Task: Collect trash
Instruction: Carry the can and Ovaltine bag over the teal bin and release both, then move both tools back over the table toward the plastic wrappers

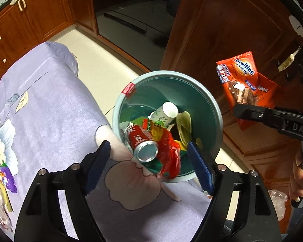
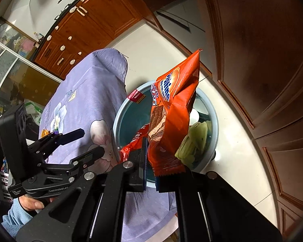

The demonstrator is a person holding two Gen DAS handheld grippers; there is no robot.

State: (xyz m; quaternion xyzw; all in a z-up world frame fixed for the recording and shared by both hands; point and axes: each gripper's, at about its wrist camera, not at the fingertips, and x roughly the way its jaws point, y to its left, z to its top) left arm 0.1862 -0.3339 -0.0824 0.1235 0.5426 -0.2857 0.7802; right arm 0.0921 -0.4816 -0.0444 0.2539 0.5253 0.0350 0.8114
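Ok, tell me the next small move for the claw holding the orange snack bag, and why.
Probably carry the right claw a little further over the bin, then open it. It is shut on the orange Ovaltine bag, which in the left wrist view still hangs beside the bin's rim, not over it. The left claw is open and empty above the can already in the bin.

The bin (image 1: 209, 109) stands on the floor (image 1: 95, 68) just beside the bench (image 1: 50, 104). In the bin lie a can (image 1: 141, 141), a cup (image 1: 165, 113) and wrappers (image 1: 167, 151).
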